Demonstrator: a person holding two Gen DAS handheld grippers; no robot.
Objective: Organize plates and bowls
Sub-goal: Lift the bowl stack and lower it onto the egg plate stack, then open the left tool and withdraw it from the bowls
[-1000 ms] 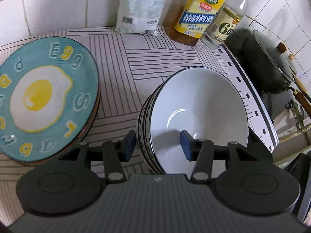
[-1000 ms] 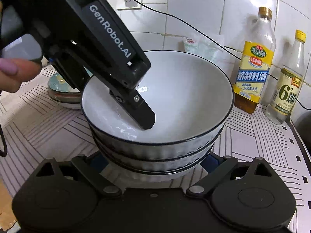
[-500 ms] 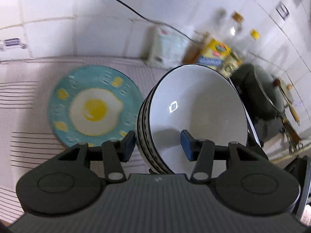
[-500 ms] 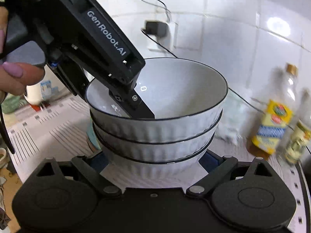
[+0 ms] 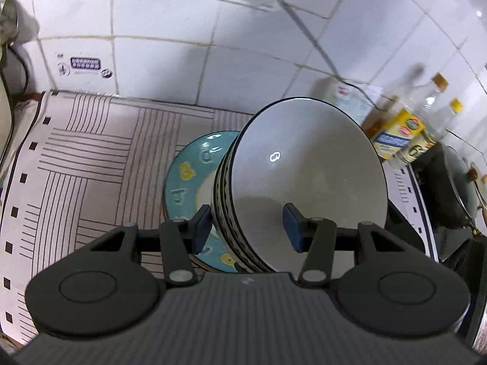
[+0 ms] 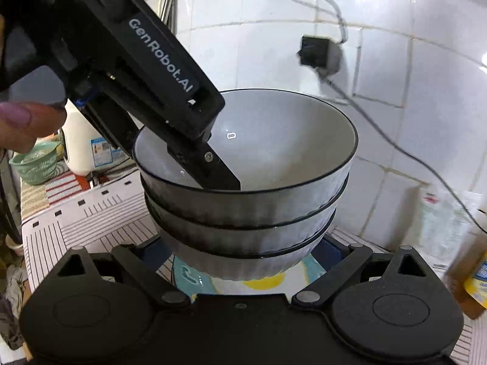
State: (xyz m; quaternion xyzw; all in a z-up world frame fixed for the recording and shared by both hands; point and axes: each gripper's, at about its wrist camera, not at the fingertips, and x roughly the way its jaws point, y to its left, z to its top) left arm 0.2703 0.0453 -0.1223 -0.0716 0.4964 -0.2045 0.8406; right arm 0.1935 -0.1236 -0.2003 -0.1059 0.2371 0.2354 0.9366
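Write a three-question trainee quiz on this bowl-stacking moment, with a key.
1. True or false: the bowl stack is held by one gripper only.
2. Multiple choice: what lies directly beneath the stack? A) a wok B) the egg plate C) a cutting board
3. Fill in: the left gripper pinches the stack's ____, one finger inside the top bowl and one outside.

Key:
1. False: the right gripper also cradles the lowest bowl from both sides.
2. B: the teal plate with the yellow yolk shows under the stack in both wrist views.
3. Rim.
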